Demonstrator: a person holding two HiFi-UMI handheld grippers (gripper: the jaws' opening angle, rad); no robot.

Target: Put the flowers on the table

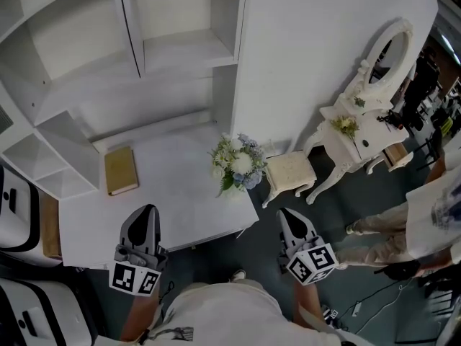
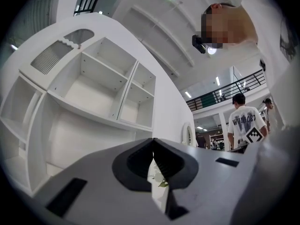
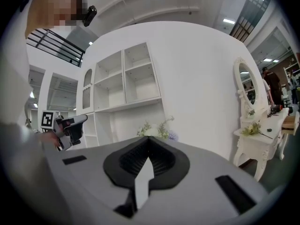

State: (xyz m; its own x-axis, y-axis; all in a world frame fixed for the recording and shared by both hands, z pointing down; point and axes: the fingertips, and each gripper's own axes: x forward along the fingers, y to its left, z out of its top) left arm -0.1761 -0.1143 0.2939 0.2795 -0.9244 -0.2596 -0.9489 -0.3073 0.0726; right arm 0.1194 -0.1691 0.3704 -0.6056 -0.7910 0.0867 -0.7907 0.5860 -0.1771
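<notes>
A bouquet of white and pale blue flowers (image 1: 238,163) stands upright near the right front corner of the white table (image 1: 173,200). My left gripper (image 1: 148,210) hovers over the table's front edge, left of the bouquet, shut and empty. My right gripper (image 1: 287,215) hangs just off the table's right front corner, also shut and empty. In the left gripper view the jaws (image 2: 153,142) meet, and a bit of the flowers (image 2: 160,178) shows in the slit below them. In the right gripper view the flowers (image 3: 157,129) rise just beyond the closed jaws (image 3: 149,140).
A tan book (image 1: 120,169) lies on the table's left part. White shelving (image 1: 144,42) backs the table. A white stool (image 1: 290,171) stands right of the table, then a vanity with an oval mirror (image 1: 364,117). A person (image 1: 410,225) stands at the right.
</notes>
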